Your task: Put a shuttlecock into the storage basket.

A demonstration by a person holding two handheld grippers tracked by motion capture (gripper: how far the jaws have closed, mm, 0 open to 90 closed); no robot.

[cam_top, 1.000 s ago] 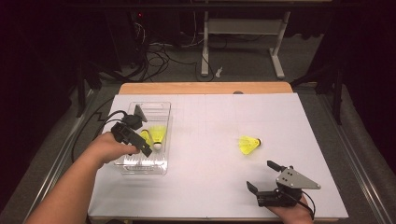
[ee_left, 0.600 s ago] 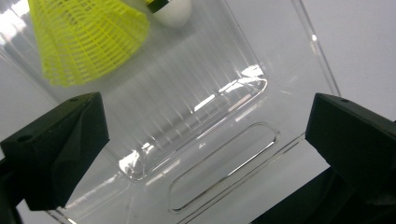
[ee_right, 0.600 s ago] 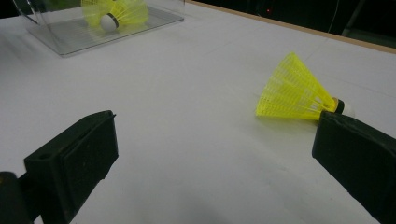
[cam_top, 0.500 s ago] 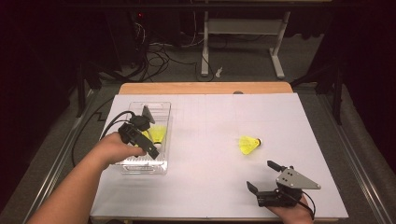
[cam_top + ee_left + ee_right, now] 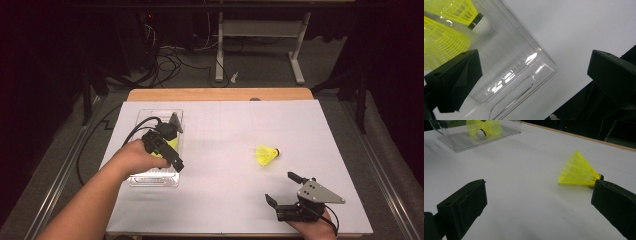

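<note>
A yellow shuttlecock (image 5: 265,155) lies on its side on the white table (image 5: 225,130), right of centre. My right gripper (image 5: 279,187) rests open near the front edge just short of it; in the right gripper view (image 5: 539,192) the shuttlecock (image 5: 579,171) sits beyond the right jaw, untouched. My left gripper (image 5: 172,148) hovers open over a clear plastic tray (image 5: 150,177) at the left. Under it lies a shuttlecock (image 5: 171,144) with a white cork (image 5: 481,25). A second yellow skirt (image 5: 441,45) lies beside it, partly behind my left jaw. Nothing is between the left gripper's (image 5: 534,65) jaws.
The tray (image 5: 469,141) stands far off to the upper left in the right gripper view. A wooden edge (image 5: 220,94) borders the table's far side. Beyond it are dark floor, cables and a metal stand (image 5: 260,45). Metal rails run along both sides.
The left hand and its gripper have shifted slightly to the right over the tray. The right gripper and the loose shuttlecock have not moved.
</note>
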